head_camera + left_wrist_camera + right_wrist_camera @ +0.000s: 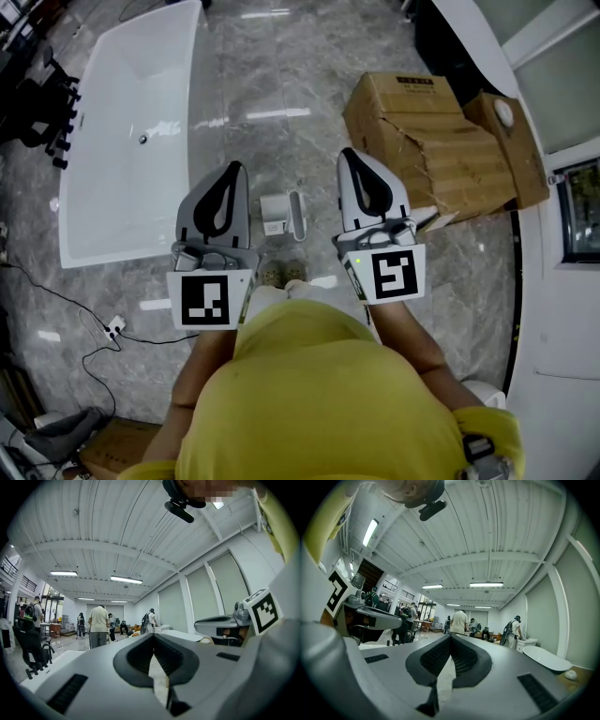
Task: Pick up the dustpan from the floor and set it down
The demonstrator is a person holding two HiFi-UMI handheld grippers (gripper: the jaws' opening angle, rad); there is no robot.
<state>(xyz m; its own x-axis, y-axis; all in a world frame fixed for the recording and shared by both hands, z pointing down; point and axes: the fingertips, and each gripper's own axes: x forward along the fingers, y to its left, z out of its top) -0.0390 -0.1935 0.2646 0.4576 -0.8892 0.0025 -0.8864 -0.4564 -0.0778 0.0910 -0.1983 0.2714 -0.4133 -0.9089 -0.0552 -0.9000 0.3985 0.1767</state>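
Right gripper (451, 637), fingers (466, 660) pressed together, white bathtub (546, 658) off to its right

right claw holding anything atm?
No: in the right gripper view the right claw is shut, its jaws meeting at the tips with nothing gripped between them.

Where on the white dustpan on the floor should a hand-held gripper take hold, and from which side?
Probably the slim handle along the right edge of the dustpan, approached from above with jaws across it: the pan body looks too broad.
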